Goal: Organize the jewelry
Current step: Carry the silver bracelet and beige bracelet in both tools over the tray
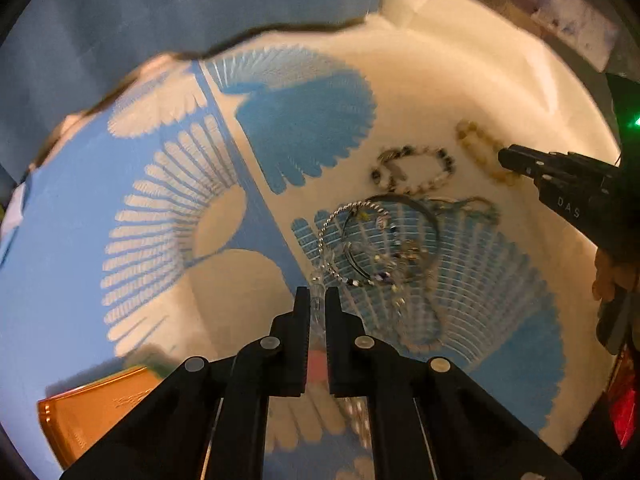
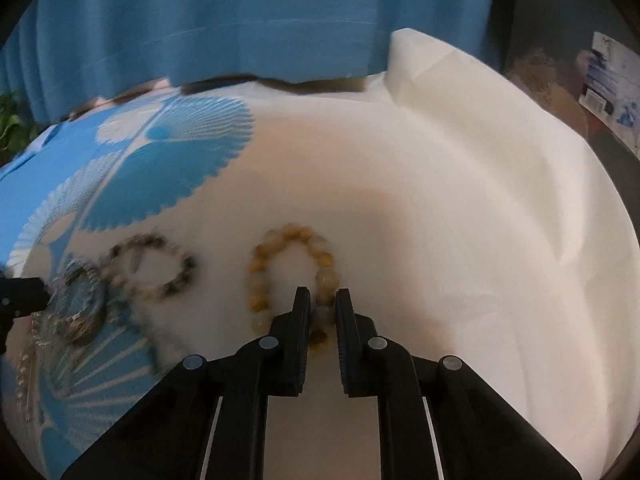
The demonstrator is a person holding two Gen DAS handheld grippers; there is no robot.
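A yellow bead bracelet [image 2: 280, 268] lies on the white cloth; my right gripper [image 2: 322, 298] is shut on its near-right beads. It also shows in the left wrist view [image 1: 476, 140], with the right gripper [image 1: 505, 159] on it. My left gripper [image 1: 318, 296] is nearly shut on a clear, silvery strand at the edge of a tangled pile of silver bangles and chains [image 1: 376, 244]. A dark-and-pale bead bracelet [image 1: 412, 172] lies between pile and yellow bracelet, also in the right wrist view [image 2: 156, 268].
A blue-and-white fan-patterned cloth [image 1: 120, 220] covers the surface. An orange tray [image 1: 96, 408] sits at the near left. A blue curtain [image 2: 240, 20] hangs behind. A raised white fold [image 2: 420, 64] stands at the back right.
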